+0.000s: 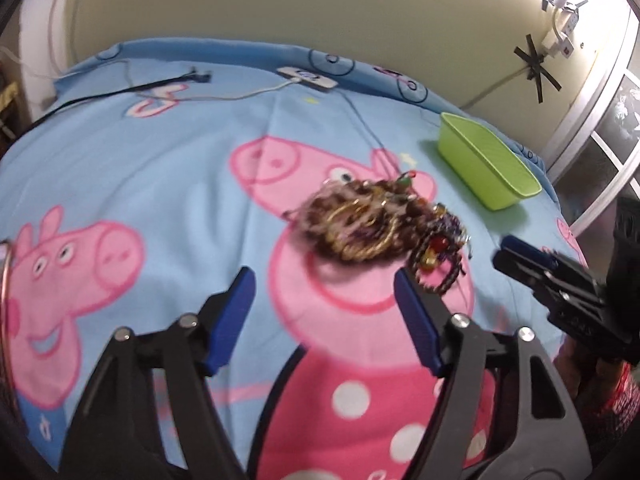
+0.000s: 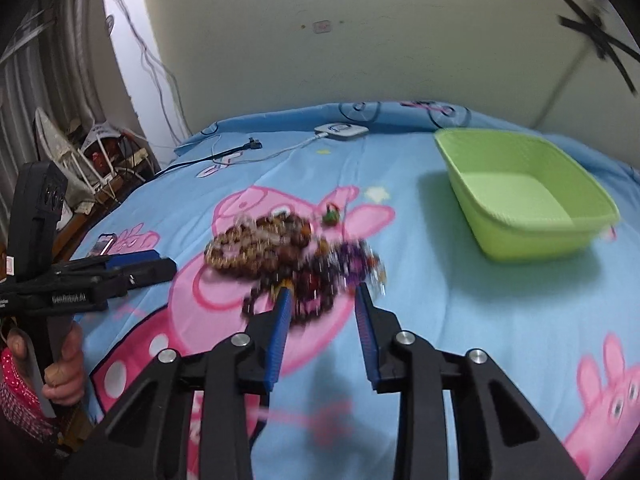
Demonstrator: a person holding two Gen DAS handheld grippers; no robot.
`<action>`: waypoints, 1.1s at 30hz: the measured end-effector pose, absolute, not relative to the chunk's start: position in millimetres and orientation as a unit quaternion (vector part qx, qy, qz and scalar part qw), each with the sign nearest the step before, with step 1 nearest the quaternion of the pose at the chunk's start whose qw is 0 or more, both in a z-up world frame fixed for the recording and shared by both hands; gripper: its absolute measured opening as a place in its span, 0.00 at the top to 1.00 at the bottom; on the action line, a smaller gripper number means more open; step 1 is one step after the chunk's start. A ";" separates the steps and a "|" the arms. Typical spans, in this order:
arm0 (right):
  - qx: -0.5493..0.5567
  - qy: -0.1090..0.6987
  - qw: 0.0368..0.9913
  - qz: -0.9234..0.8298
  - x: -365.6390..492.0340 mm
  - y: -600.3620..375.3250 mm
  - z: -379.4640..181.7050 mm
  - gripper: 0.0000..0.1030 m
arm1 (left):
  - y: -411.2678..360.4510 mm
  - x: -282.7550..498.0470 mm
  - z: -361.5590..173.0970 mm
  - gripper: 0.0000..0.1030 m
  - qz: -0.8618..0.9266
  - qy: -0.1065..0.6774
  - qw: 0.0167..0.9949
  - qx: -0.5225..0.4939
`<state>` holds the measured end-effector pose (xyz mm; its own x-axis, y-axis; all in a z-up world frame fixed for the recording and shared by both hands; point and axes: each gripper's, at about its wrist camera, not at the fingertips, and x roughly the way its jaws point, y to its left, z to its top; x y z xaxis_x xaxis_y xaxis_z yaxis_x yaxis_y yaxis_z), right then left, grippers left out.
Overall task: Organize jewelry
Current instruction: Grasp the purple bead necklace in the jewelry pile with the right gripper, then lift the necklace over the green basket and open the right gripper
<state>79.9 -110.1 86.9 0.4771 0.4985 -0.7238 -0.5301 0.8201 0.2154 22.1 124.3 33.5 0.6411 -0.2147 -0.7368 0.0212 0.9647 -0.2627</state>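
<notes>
A tangled heap of beaded bracelets and gold-coloured bangles (image 1: 370,230) lies on the light blue bed sheet with pink cartoon pigs (image 1: 132,168), about in the middle of the bed; it is blurred, so single pieces are hard to tell apart. The left gripper (image 1: 325,288) has black arms and blue pads; its fingers (image 1: 234,312) stand wide apart, with nothing between them; the heap is just beyond the tips, and one dark beaded loop reaches the right pad. The right gripper (image 2: 322,300) points down at the near edge of the same heap; its fingers (image 2: 280,320) stand at a narrower gap, and beads lie around the tips, but the pictures do not show that a piece is held. An empty lime green rectangular plastic basket (image 2: 532,236) stands on the sheet to the right, well apart from the heap; a white flat device with a cable (image 2: 341,131) lies near the wall.
</notes>
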 end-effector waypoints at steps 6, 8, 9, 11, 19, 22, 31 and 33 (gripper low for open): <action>-0.085 0.429 0.839 0.323 120.3 -72.6 72.3 0.87 | 112.1 52.5 23.1 0.48 -0.069 0.435 0.891 -0.107; -0.102 0.448 0.826 0.326 131.6 -63.8 60.9 1.00 | 114.6 49.8 23.0 0.48 -0.067 0.432 0.893 -0.108; -0.093 0.455 0.819 0.337 136.1 -63.8 60.7 1.00 | 116.0 47.8 24.9 0.48 -0.064 0.428 0.895 -0.105; -0.078 0.446 0.822 0.346 136.4 -67.3 74.7 1.00 | 119.6 43.1 30.1 0.48 -0.058 0.418 0.901 -0.099; -0.022 0.369 0.848 0.380 129.5 -95.6 169.5 1.00 | 103.4 38.3 69.8 0.40 -0.089 0.363 0.926 -0.054; -0.001 0.352 0.852 0.388 132.0 -108.6 200.2 1.00 | 87.5 40.5 89.8 0.40 -0.113 0.339 0.933 -0.036; 0.029 0.313 0.863 0.396 134.5 -137.9 263.8 1.00 | 33.6 44.2 122.7 0.34 -0.189 0.288 0.939 -0.002; 0.030 0.309 0.864 0.398 131.7 -142.5 270.2 1.00 | 21.9 44.9 121.2 0.34 -0.197 0.286 0.938 0.007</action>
<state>131.7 -142.5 270.2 0.4933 0.7053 -0.5092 -0.6683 0.6820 0.2971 44.9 21.9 121.2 0.7588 -0.3656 -0.5391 0.3737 0.9222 -0.0995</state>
